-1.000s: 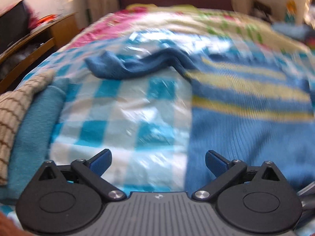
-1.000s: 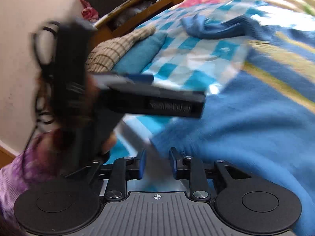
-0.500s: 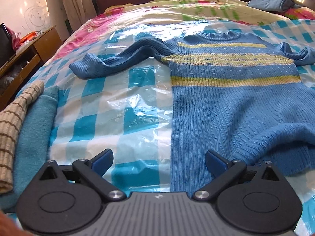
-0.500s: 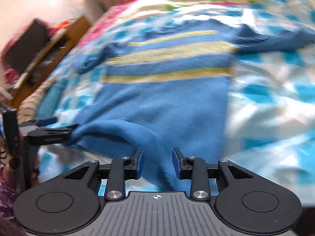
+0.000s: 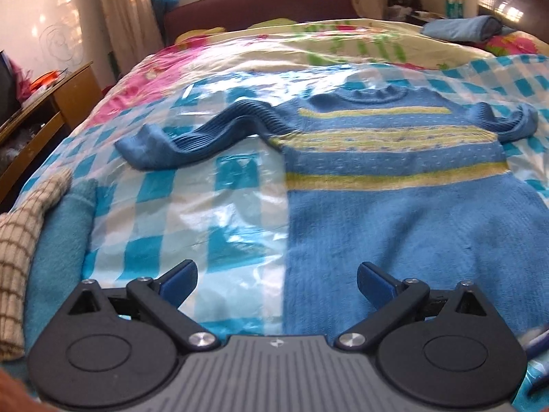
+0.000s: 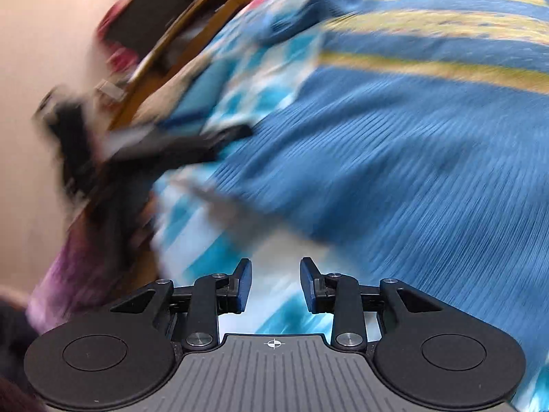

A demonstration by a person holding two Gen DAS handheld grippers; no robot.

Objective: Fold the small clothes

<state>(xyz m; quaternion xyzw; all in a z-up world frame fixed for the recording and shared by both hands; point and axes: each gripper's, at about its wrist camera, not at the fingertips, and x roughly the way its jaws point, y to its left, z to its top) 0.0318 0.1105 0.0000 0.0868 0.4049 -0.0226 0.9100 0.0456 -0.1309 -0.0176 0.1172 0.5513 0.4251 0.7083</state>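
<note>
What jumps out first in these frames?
A blue knit sweater with yellow stripes lies spread flat on the checked blue-and-white plastic sheet covering the bed, one sleeve stretched out to the left. The left hand-held gripper is wide open over the sweater's near left edge. In the blurred right wrist view, the right hand-held gripper is open near the hem, holding nothing.

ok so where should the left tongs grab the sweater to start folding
Probably the long left sleeve, near its cuff end. It lies stretched out sideways from the sweater on the bare checked sheet, clear of the body, so the open left tongs can come at it from the near side, pinch the ridged knit and carry it across the chest.
</note>
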